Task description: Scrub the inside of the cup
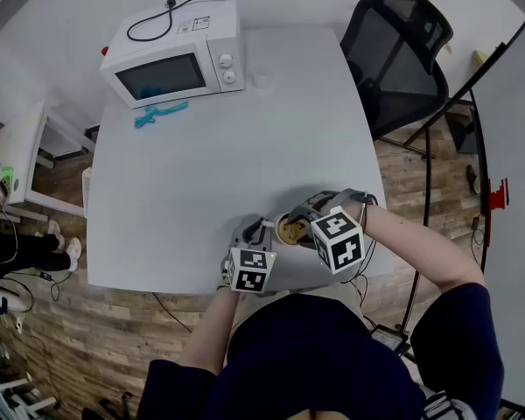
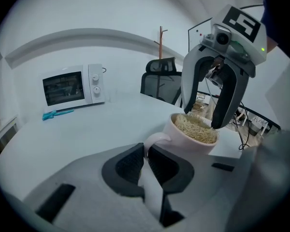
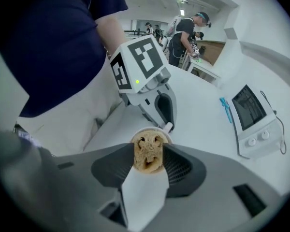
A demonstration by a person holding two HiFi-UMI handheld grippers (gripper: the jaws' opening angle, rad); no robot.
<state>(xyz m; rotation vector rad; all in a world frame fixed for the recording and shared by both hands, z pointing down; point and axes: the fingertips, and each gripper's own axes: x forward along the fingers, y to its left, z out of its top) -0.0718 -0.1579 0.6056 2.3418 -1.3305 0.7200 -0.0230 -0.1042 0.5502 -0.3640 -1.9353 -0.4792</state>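
At the table point(image 1: 201, 173) edge, the left gripper point(image 2: 146, 151) clamps the cup handle point(image 2: 154, 140); the right gripper point(image 3: 148, 151) stands open astride the scrubber point(image 2: 195, 127).

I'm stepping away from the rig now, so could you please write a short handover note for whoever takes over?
The left gripper is shut on the cup handle; cup upright near the table edge.
The right gripper is open, pointing down, jaws either side of the scrubber inside the cup.
Done: scrubber in.
Left: grip it and scrub the inside; progress so far can't be told.
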